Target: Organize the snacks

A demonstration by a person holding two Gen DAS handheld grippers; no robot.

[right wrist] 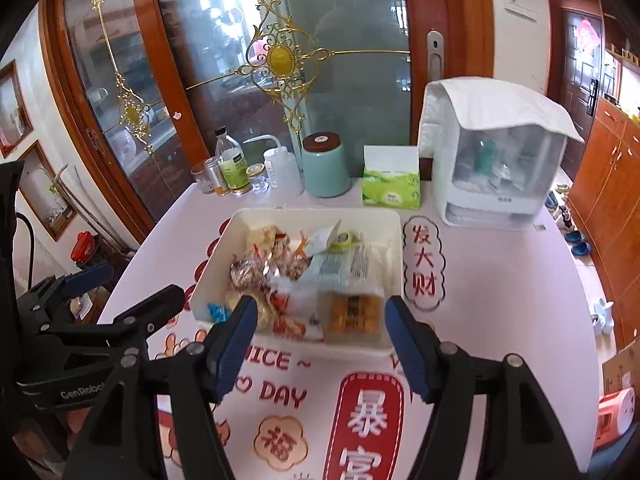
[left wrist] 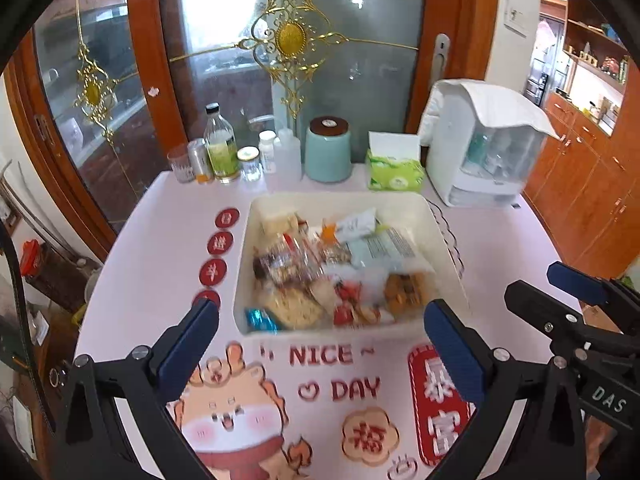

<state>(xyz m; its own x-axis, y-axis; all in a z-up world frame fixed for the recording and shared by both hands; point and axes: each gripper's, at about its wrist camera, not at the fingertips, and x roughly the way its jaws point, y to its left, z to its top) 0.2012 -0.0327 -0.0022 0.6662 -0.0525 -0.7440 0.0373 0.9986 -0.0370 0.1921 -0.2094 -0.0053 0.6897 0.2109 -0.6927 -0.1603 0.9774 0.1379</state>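
Both grippers hang over the counter (left wrist: 160,240) just short of the white bin (right wrist: 394,240), which sits dead centre, heaped with wrapped snacks. Left gripper (left wrist: 320,344): fingers spread wide, nothing between them. Right gripper (right wrist: 320,344): fingers apart too, empty, with the orange cracker pack (right wrist: 352,314) lying at the bin's 5 o'clock corner just ahead. My call: go for one packet at a time, dip in steeply, and pinch the flat body, not the crinkly edge, so neighbours stay put.

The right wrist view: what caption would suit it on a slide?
Open right gripper hovering before a white bin of wrapped snacks on a festive tablecloth.
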